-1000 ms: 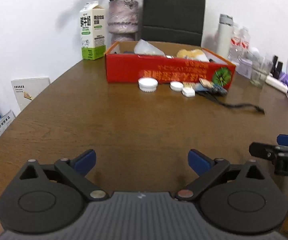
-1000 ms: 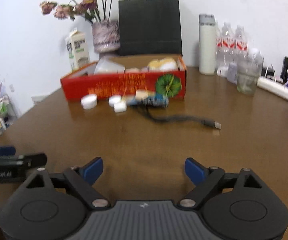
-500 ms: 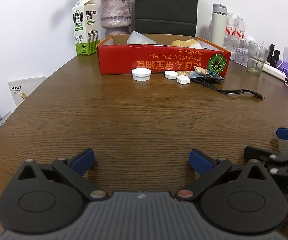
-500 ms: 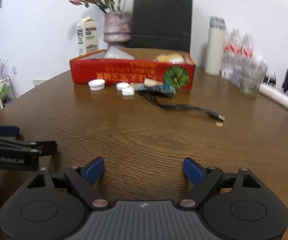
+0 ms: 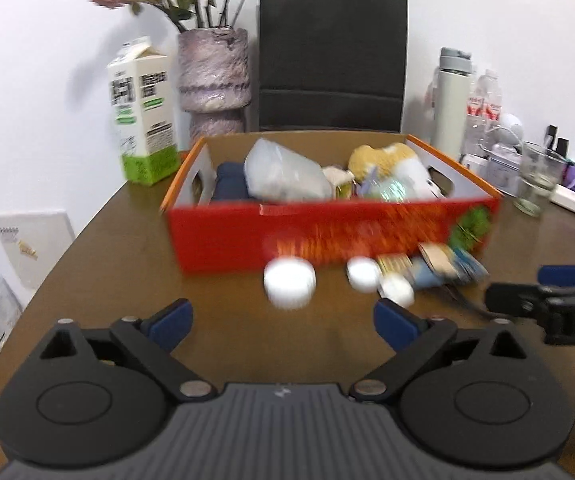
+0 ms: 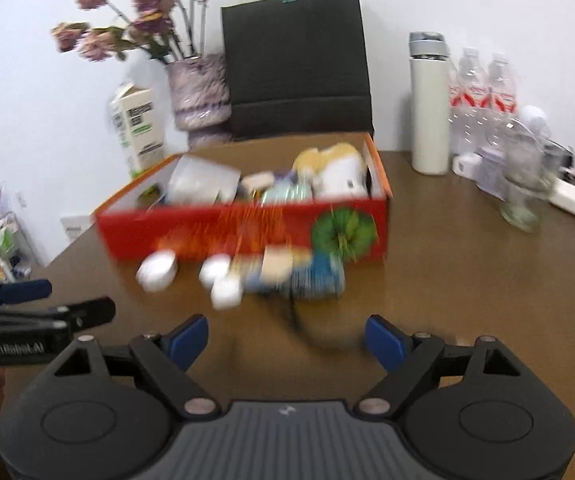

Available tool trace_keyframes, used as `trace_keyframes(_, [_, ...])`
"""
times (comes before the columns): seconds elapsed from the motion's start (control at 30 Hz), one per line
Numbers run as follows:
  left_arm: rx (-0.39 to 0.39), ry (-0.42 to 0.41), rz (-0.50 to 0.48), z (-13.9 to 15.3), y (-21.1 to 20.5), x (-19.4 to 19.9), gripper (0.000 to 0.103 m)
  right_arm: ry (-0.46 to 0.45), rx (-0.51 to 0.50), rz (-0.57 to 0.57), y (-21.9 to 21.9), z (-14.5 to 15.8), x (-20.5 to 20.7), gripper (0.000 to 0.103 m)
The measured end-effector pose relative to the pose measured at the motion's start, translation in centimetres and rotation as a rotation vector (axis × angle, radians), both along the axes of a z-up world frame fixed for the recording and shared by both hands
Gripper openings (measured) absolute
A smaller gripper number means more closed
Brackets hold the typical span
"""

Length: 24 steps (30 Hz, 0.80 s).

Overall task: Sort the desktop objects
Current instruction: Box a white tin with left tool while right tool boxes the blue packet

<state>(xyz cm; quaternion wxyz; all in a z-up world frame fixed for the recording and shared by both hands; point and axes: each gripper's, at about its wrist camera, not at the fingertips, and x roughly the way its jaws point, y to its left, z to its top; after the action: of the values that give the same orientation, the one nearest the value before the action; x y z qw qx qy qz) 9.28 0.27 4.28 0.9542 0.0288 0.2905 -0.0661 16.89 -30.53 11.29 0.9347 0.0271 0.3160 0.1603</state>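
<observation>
Pointing downward at a shallow angle over the brown wooden table (image 5: 107,248), my left gripper (image 5: 281,316) has its blue-padded fingers (image 5: 173,316) spread wide with nothing between them. My right gripper (image 6: 287,340) sits at a similar downward tilt, jaws also spread and empty. Each unit shows at the edge of the other's view, so the two work side by side, near each other but apart.

Left to right across the far table: a white and green milk carton (image 5: 143,116) stands upright near the left table edge; a mottled purple vase of dried flowers (image 5: 213,80) stands just beside it; a black paper bag (image 5: 331,60) stands behind the box; a white insulated bottle (image 5: 451,108), clear plastic water bottles (image 6: 483,96) and a clear drinking glass (image 5: 537,178) crowd the right rear.

The red cardboard box (image 5: 287,236) sits mid-table, open-topped and already holding a clear plastic bag and soft items. The loose objects lie in a row touching or just beside its near wall: a round white lid (image 5: 289,282), a smaller white cap (image 5: 361,274), a white rounded case (image 5: 397,292) and a blue packet (image 6: 319,274) with a black cable (image 6: 299,320) trailing from it. Motion blur obscures finer detail.

Bare tabletop lies between both grippers and this row. The left table edge curves away close beside my left gripper.
</observation>
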Motion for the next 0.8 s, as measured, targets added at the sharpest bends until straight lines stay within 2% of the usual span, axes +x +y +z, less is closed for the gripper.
trace_keyframes(0.07, [-0.006,-0.006,-0.048,-0.4,-0.3,2.5,0.098,0.025,-0.011,-0.021,1.1,-0.5,3.6,0.084])
trace_keyframes(0.1, [-0.009,0.003,-0.056,-0.9,-0.3,3.4,0.094,0.050,-0.013,-0.034,1.4,-0.9,5.1,0.081])
trace_keyframes(0.13, [-0.015,0.019,-0.048,-1.4,-0.1,4.1,0.087,0.076,-0.009,-0.042,1.6,-1.4,6.2,0.068])
trace_keyframes(0.17, [-0.026,0.039,-0.027,-1.9,0.0,4.8,0.083,0.100,0.003,-0.049,1.6,-1.9,7.0,0.061])
trace_keyframes(0.2, [-0.048,0.054,-0.011,-2.3,0.3,5.4,0.077,0.115,0.025,-0.055,1.4,-2.3,7.4,0.058])
trace_keyframes(0.27, [-0.113,0.069,0.005,-3.2,1.0,6.0,0.067,0.114,0.078,-0.062,0.6,-2.6,7.1,0.042])
trace_keyframes(0.3, [-0.145,0.070,-0.006,-3.5,1.2,6.2,0.050,0.111,0.083,-0.057,0.4,-2.6,6.9,0.027])
trace_keyframes(0.33, [-0.162,0.072,-0.020,-3.7,1.4,6.2,0.042,0.102,0.094,-0.056,0.2,-2.4,6.6,0.022])
trace_keyframes(0.4, [-0.162,0.077,-0.035,-3.7,1.2,6.2,0.041,0.084,0.124,-0.063,-0.4,-2.1,6.2,0.017])
trace_keyframes(0.5, [-0.141,0.070,-0.048,-3.6,0.8,5.6,0.041,0.074,0.129,-0.076,-0.9,-1.7,6.2,0.005])
trace_keyframes(0.6, [-0.127,0.039,-0.026,-2.3,0.9,3.6,0.041,0.057,0.148,-0.081,-1.3,-0.8,5.4,0.005])
trace_keyframes(0.73, [-0.175,-0.049,-0.053,1.0,1.7,0.4,0.041,-0.039,0.198,-0.076,-2.3,2.2,1.9,0.005])
trace_keyframes(0.8, [-0.183,-0.078,-0.076,3.1,1.7,0.2,0.041,-0.083,0.218,-0.073,-2.7,4.0,1.0,0.005])
